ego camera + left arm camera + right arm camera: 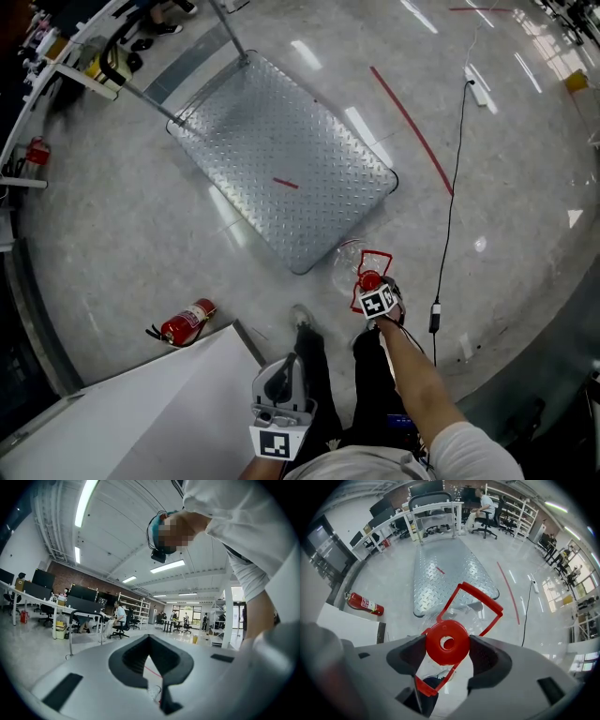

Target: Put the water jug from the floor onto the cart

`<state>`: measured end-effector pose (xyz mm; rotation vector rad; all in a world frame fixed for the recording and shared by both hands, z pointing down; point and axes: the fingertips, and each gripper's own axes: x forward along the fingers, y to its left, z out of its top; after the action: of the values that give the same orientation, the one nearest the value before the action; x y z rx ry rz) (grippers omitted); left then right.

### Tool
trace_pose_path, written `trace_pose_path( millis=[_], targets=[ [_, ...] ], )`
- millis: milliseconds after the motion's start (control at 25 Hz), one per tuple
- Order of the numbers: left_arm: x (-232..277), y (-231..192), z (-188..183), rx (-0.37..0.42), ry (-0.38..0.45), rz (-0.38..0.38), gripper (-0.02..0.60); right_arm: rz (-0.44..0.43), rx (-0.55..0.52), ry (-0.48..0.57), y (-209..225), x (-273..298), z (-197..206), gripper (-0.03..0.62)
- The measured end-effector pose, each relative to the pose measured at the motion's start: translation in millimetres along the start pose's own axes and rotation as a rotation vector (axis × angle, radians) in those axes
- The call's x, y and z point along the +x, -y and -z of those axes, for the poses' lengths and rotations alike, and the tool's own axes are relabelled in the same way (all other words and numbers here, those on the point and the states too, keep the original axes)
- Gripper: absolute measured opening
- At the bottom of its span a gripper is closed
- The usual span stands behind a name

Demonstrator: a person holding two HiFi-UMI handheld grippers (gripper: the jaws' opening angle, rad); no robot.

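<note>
Left gripper (287, 370), at bottom centre, has its jaws together on nothing. Right gripper (446, 644) pinches the red cap (459, 641) of the clear water jug (349, 264), lower centre, just beside the cart's (281, 141) near corner. Rigid, smooth plastic, probably heavy if full; its red handle (480, 597) looks a surer hold.

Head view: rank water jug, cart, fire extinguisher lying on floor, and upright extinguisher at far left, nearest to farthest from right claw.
From the right claw:
1. water jug: in the claw, gripped at its red cap.
2. cart: just ahead, up and left.
3. lying fire extinguisher: on the floor to the left, by the white table.
4. upright extinguisher: far left edge.
</note>
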<state>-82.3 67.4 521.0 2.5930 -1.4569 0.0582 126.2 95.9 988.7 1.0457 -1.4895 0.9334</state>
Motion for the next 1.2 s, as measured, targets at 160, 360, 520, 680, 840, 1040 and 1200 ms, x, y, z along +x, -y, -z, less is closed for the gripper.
trace_pose_path(
  millis=[160, 360, 520, 680, 840, 1040, 1200],
  targets=[
    [1.3, 4.9, -9.8, -0.005, 0.031, -0.004, 0.003, -0.008, -0.049, 0.003, -2.2, -20.2, 1.0, 0.291],
    [1.5, 3.5, -30.1, 0.002, 0.084, 0.002, 0.003, -0.017, -0.09, -0.004, -9.2, -52.9, -4.4, 0.291],
    [-0.5, 0.1, -51.6, 0.018, 0.12, -0.001, 0.003, -0.032, -0.134, 0.0, -16.3, -86.7, -14.6, 0.291],
    [-0.4, -2.3, -68.9, 0.039, 0.155, -0.015, 0.003, -0.043, -0.204, 0.006, -17.0, -122.0, -27.5, 0.291],
    [-5.8, -12.6, -84.3, 0.045, 0.175, -0.035, 0.003, -0.048, -0.275, 0.027, -29.1, -148.6, -49.9, 0.29],
    [-8.5, -20.5, -92.1, 0.052, 0.189, -0.045, 0.003, -0.063, -0.386, 0.059, -38.8, -173.0, -93.0, 0.287],
    [-6.7, -33.7, -85.9, 0.065, 0.17, -0.044, 0.003, -0.063, -0.414, 0.083, -46.5, -184.7, -137.5, 0.285]
  ],
)
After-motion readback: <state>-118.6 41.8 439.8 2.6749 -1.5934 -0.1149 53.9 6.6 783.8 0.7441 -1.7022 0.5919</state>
